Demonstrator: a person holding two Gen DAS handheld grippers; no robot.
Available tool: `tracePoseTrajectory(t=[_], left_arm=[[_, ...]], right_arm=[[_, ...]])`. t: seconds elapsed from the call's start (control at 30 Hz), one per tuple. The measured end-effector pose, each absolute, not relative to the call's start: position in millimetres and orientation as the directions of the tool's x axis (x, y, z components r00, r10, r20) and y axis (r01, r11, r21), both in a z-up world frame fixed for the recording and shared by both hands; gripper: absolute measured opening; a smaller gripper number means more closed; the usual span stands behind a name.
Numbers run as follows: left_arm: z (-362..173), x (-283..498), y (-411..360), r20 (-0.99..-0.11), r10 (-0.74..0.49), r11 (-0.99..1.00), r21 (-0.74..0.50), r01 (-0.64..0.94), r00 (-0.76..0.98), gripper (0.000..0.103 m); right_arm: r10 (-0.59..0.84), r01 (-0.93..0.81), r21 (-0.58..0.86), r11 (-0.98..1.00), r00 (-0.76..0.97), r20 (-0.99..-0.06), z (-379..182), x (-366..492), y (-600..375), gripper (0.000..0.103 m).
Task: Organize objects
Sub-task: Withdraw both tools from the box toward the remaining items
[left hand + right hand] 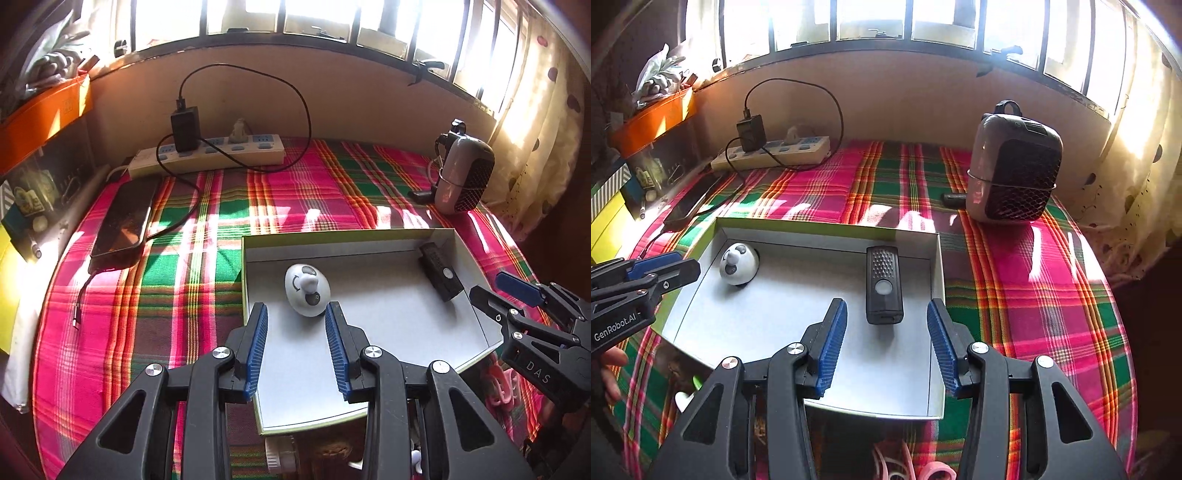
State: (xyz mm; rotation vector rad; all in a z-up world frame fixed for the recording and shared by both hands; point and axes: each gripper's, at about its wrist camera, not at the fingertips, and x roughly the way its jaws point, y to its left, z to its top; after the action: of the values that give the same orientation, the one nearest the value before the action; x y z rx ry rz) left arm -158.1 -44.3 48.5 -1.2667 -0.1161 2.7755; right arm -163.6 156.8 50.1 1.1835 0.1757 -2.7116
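Observation:
A shallow open cardboard box (369, 243) (827, 230) lies on the plaid cloth. Inside it sit a white egg-shaped toy with a panda face (306, 290) (738, 264) and a black rectangular device with a round button (439, 271) (884, 284). My left gripper (295, 314) is open and empty, just in front of the toy. My right gripper (886, 312) is open and empty, with the black device's near end between its fingertips. Each gripper also shows in the other's view, the right one (517, 295) and the left one (661, 269).
A grey-and-black mesh-fronted device (463, 173) (1014, 166) stands at the back right. A power strip (210, 155) (772, 153) with a black charger and cable lies by the back wall. A phone (125, 218) lies at the left. An orange box (40, 114) sits on a shelf.

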Motion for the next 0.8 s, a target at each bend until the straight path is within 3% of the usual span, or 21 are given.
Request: tracePoseTrajectory(t=[0.8], left_arm=[[30.5, -82.6, -79.4, -0.740, 0.182, -0.976, -0.217, -0.026, -0.648, 0.031]], right_arm=[[-0.113, 0.163, -0.002, -0.987, -0.697, -0.708, 48.1, -86.3, 199.1, 0.047]])
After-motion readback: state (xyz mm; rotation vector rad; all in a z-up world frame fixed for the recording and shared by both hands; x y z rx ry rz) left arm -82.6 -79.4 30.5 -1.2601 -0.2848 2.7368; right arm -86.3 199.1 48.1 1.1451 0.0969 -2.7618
